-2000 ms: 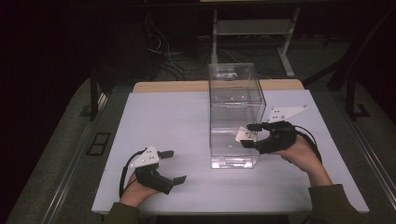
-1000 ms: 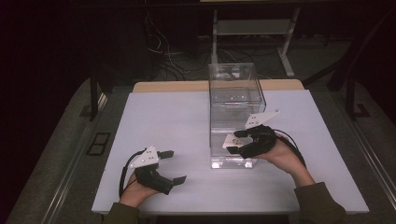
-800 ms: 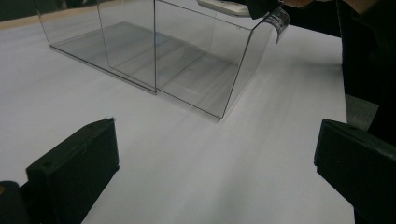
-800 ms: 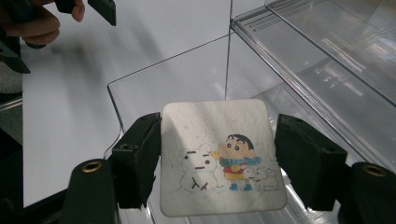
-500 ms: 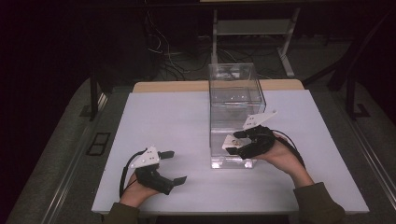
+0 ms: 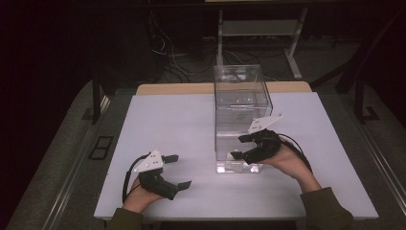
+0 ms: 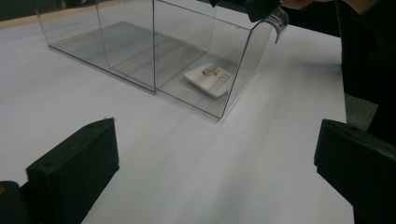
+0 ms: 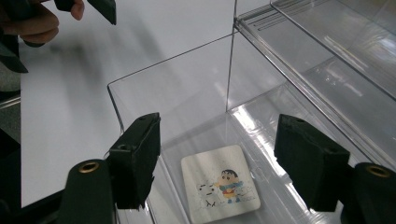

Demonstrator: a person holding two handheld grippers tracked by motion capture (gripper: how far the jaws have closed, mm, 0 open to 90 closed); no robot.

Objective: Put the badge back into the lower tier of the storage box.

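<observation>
A tall clear plastic box stands on the white table, with its bottom drawer pulled out toward me. A white square card with a cartoon picture lies flat on the drawer floor. My right gripper hovers at the drawer's front wall, over the card. Its jaws have just been opening; they stand apart and no pad presses on anything. My left gripper rests at the table's near left, open and holding nothing, pointing toward the box.
Bare white tabletop lies between my left gripper and the box. Beyond the table's far edge are dark floor, cables and a metal stand.
The right gripper came nearer and lower along the front of the box, down to the drawer, and has since held still. The left gripper has not moved.
</observation>
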